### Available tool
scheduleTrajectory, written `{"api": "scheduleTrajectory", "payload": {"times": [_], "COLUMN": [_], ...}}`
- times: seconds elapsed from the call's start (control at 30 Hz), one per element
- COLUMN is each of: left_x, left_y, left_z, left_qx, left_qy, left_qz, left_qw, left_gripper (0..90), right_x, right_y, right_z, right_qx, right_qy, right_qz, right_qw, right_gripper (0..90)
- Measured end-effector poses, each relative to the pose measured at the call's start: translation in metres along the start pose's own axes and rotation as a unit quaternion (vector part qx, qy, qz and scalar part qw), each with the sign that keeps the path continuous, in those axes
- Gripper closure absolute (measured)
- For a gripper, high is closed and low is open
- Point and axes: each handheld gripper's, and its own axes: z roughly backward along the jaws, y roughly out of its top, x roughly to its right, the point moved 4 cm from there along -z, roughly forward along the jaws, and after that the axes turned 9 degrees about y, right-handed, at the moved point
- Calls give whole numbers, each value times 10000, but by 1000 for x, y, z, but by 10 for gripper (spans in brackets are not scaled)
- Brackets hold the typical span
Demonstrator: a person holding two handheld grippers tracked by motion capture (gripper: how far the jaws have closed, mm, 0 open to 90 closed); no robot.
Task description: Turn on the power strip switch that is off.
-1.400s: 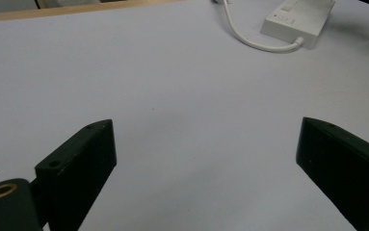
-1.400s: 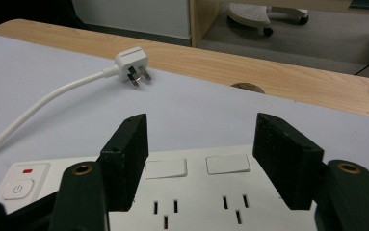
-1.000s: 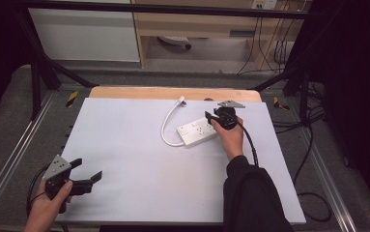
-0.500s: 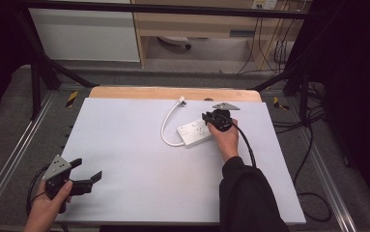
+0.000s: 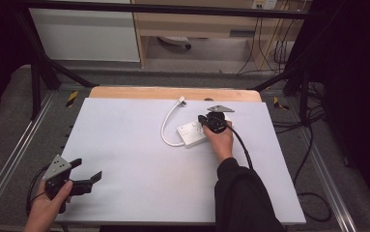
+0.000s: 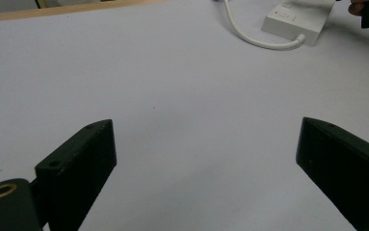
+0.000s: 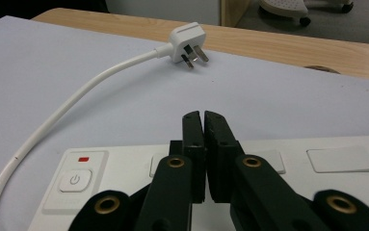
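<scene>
Plainly, the pale lavender-white worktop [image 5: 139, 159] carried little: a white rectangular plastic power strip [image 5: 192, 134] lay toward its far right, well apart from the near edge, with its white rounded cable [image 5: 165, 126] curving away to a white three-pin plug [image 7: 188, 43] that rested unplugged near the wooden strip at the back.

The right hand-held gripper [image 5: 208, 122] sat over the strip's top face, near the end that carries the round power button [image 7: 75, 180]. Its jaws had just been closing and now met tip to tip with nothing between them, so I judged it meant to press with the closed tips rather than grasp. To do that well, the person would want to slide the tips across until they stood squarely over the button and push straight down, since a slanted push could skate the light strip over the smooth sheet.

The left hand-held gripper [image 5: 83, 172] waited at the near left corner, jaws spread wide and holding nothing; it might usefully come over to steady the strip.
</scene>
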Motion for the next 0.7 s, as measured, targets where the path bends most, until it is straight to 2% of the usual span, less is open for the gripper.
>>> {"api": "scheduleTrajectory", "payload": {"times": [0.4, 0.7], "left_x": [0, 0], "left_y": [0, 0], "left_z": [0, 0], "left_qx": [-1, -1], "left_qy": [2, 1], "left_qz": [1, 1], "left_qw": [10000, 10000], "left_gripper": [70, 70], "right_x": [-10, -16], "right_y": [-5, -6], "right_z": [-6, -9], "right_qx": [-98, -127], "right_qy": [200, 247], "right_qz": [71, 146], "right_qw": [9997, 9995], "right_gripper": [900, 900]}}
